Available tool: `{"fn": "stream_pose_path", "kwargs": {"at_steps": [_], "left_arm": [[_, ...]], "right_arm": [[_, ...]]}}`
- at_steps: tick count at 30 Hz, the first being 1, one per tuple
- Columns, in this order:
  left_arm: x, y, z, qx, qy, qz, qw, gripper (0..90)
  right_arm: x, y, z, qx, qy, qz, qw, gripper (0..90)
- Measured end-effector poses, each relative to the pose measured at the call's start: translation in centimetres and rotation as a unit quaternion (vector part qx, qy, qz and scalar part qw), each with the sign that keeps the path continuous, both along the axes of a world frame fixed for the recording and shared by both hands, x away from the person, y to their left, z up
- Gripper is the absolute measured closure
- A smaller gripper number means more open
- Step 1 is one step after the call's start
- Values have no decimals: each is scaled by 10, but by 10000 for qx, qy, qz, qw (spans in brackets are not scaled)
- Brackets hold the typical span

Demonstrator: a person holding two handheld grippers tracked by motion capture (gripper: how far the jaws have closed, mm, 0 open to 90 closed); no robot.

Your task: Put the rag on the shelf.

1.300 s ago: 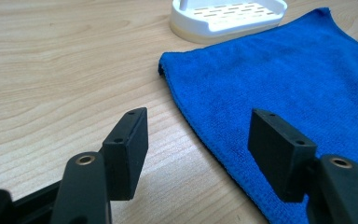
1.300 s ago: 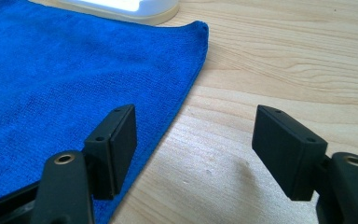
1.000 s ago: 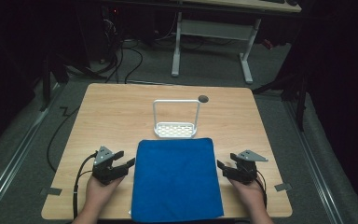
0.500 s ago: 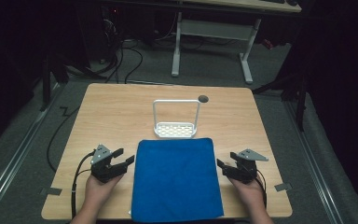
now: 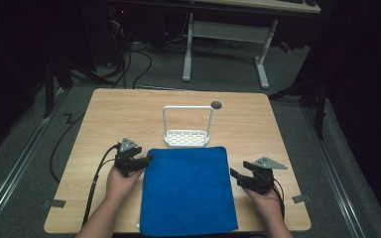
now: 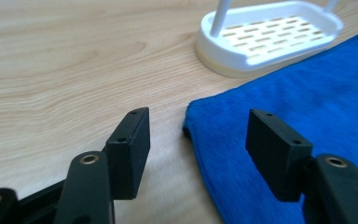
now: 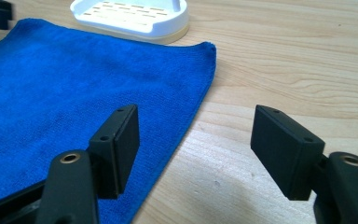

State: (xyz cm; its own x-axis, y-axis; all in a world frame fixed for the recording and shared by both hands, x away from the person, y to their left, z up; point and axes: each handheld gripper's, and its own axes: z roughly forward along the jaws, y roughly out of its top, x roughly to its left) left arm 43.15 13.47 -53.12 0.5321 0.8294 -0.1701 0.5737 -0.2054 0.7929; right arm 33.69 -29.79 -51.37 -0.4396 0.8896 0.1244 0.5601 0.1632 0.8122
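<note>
The pale wooden table carries a flat blue microfibre cloth at six o'clock, spread square and reaching the near edge. No fold shows in it, so by my judgement the handling of the cloth has barely begun: neither edge is lifted yet, and all the gripping remains. At twelve o'clock of the cloth, just beside its far edge, stands a white slotted plastic dish with a tall wire handle; it holds nothing. The left gripper, jaws spread, straddles the cloth's far left corner at ten o'clock. The right gripper, also spread, sits just off the three o'clock edge.
</note>
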Motion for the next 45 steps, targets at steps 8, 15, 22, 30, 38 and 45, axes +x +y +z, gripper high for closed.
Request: {"fn": "stream_pose_path", "kwargs": {"at_steps": [8,15,22,30,38,45], "left_arm": [[12,-7,-2,49,210,-69,9997,580],[10,-11,-4,159,217,-167,9995,683],[8,-14,-4,277,152,-289,9991,737],[7,-16,-4,373,139,-340,9986,871],[-8,-9,4,84,-33,-382,9992,883],[-37,-5,15,-204,-575,-307,9977,882]], "right_arm": [[2,2,3,137,4,9,9999,379],[36,22,6,-41,34,-37,10000,460],[89,36,-1,-329,600,-232,9974,559],[99,50,-9,-772,774,-180,9938,827],[73,60,8,-646,187,108,9977,881],[35,64,17,-418,-403,188,9981,882]]}}
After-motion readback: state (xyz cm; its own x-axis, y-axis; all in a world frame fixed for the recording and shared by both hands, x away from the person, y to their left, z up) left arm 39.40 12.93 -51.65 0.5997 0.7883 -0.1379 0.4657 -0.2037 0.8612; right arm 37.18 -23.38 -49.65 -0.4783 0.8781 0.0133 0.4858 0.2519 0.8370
